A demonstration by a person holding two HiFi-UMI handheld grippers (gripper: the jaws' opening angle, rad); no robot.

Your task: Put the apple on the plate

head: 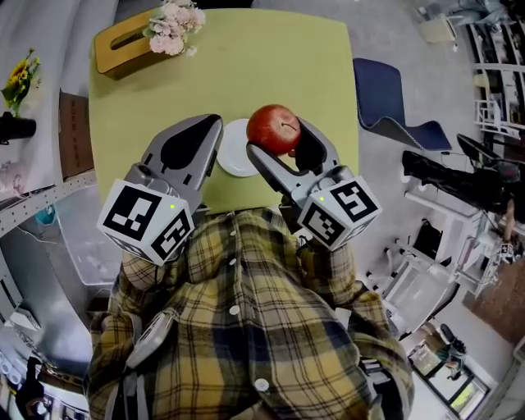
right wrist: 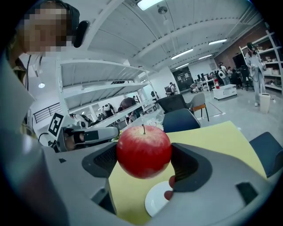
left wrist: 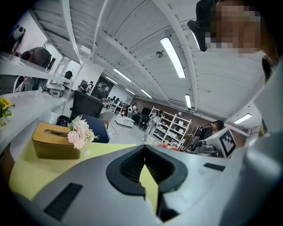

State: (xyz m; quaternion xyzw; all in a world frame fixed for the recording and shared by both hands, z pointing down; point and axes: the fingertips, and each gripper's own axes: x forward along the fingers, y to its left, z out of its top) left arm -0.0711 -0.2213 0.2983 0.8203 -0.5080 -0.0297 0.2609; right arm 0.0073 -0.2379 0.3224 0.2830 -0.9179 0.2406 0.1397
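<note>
Apple aloft over a yellow-green bench (head: 271,57): the right claw (head: 279,138) is closed on the red apple (right wrist: 143,151), one dark pad pressed to each flank, stem upward, the fruit hanging clear of the surface; the small white plate (head: 234,156) lies below it and slightly toward the left claw, near the bench's near edge, and is not yet touched; the left claw (head: 207,127) hovers just beside the plate with its jaws drawn together at the tips and nothing between them; a wooden tissue box (head: 123,41) and pink flowers (head: 174,25) sit well apart at the far corner

The hazards from here appear to lie mostly in the release; the apple is round and smooth, gripped only at two points on its widest part, so a tilt of the claw on the way down could let it turn or slip out early; let go from this height, it would likely bounce, and the plate looks shallow and scarcely wider than the fruit, so a bounce or an off-centre landing could send it rolling across the bench or over the near edge; a descent too far to one side could bring a jaw down on the plate's rim and tip or shove it; the idle left claw, so close by, could also be struck
</note>
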